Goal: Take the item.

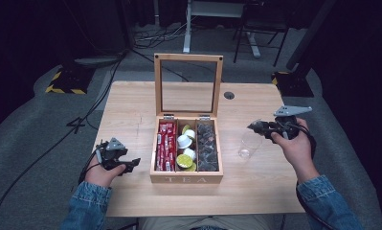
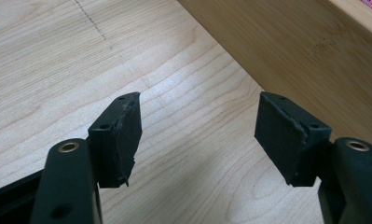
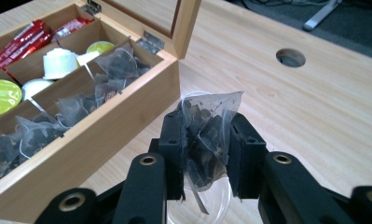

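R gripper (image 3: 204, 158) pinching translucent mesh pyramid tea bag (image 3: 207, 135) mid-frame, over clear glass cup (image 1: 249, 145); bag looking light, soft, crushable—hold by edge. L gripper (image 2: 200, 135) idling open, empty.

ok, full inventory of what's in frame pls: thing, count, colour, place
table: 1, light wood, centre
tea box: 1, wooden, lid open, mid-table
red sachets: several, left compartment
capsules: several, white and green, middle compartment
tea bags in box: several, dark mesh, right compartment
glass: 1, clear, right of box
held tea bag: 1, dark mesh, above glass
cable hole: 1, far table edge
left gripper: black, open, beside box
right gripper: black, shut on held tea bag
sleeves: 2, denim
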The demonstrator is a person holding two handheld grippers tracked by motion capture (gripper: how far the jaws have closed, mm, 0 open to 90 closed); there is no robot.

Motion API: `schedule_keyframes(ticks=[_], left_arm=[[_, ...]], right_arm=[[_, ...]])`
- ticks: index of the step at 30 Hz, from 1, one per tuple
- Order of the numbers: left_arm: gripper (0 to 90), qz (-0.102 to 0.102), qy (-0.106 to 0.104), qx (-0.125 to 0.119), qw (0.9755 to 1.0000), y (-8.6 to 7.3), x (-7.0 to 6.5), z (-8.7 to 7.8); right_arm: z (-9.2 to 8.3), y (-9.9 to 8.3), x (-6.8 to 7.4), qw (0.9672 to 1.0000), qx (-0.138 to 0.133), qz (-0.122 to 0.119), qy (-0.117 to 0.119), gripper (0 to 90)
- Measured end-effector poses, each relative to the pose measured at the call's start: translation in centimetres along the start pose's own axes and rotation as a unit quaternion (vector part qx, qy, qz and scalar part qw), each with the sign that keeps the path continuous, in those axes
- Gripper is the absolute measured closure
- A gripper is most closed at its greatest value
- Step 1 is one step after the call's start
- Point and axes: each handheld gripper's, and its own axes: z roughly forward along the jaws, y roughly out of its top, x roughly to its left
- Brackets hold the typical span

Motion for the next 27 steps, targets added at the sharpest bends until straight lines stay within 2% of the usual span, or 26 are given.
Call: schedule_keyframes(ticks=[7,11,22,24,27], left_arm=[[32.0,0.004,-0.003,-0.001,1.0000,0.0,-0.1,0.0],[32.0,0.004,-0.002,-0.001,1.0000,0.0,-0.1,0.0],[32.0,0.005,-0.002,0.000,1.0000,0.1,-0.1,0.1],[32.0,0.005,-0.002,0.000,1.0000,0.0,-0.1,0.1],[32.0,0.006,-0.001,0.000,1.0000,0.0,-0.1,0.1]], right_arm=[[0.9,-0.9,0.0,0.9994,0.031,0.012,0.014,70.3],[1.5,-1.4,0.1,0.9986,0.049,0.010,0.016,70.2],[2.1,-1.9,0.3,0.9974,0.071,0.005,0.012,68.6],[2.1,-2.0,0.3,0.9974,0.071,-0.001,0.012,61.7],[2.2,-2.0,0.4,0.9979,0.064,0.001,0.012,45.6]])
